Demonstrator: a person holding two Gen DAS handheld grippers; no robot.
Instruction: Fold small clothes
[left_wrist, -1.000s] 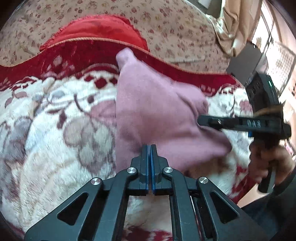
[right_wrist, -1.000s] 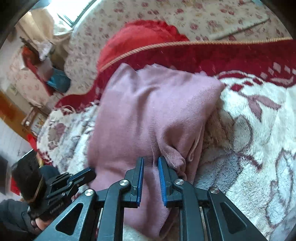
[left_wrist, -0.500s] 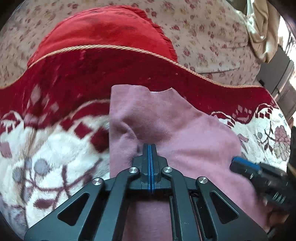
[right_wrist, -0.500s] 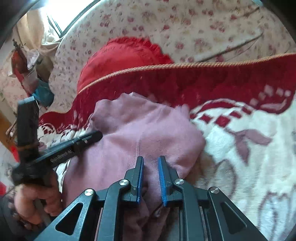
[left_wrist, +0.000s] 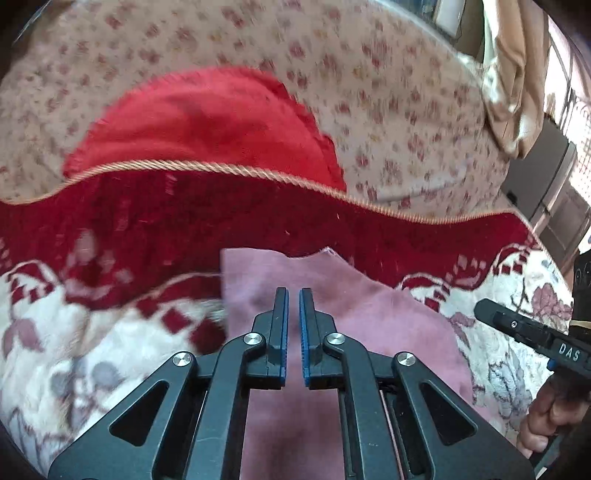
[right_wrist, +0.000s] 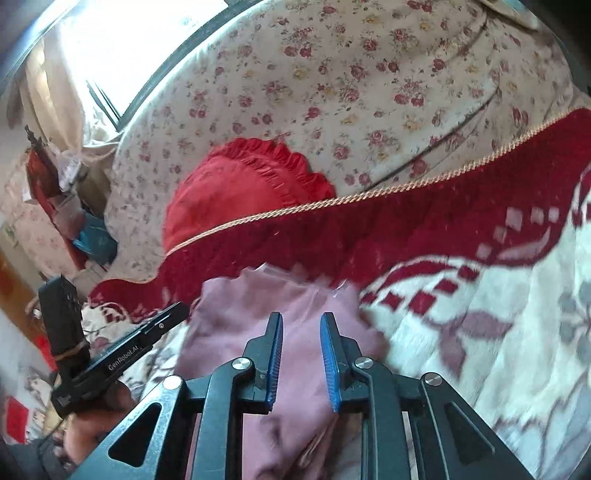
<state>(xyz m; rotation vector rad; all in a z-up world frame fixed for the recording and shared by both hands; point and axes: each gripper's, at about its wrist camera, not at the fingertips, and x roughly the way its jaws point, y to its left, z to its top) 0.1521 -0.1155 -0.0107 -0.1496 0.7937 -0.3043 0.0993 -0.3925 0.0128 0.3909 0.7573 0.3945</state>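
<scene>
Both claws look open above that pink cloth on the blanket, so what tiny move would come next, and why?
Probably lift both clear. The left gripper and right gripper both stand open, holding nothing, and the pink garment lies folded on the blanket, so the fold seems placed.

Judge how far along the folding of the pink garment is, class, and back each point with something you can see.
Done: the pink garment lies doubled on the blanket, one straight edge at its far end. In hand: nothing; the left gripper and right gripper both stand open above it. Left: its near end looks bunched in the right wrist view, so probably another fold or smoothing.
</scene>
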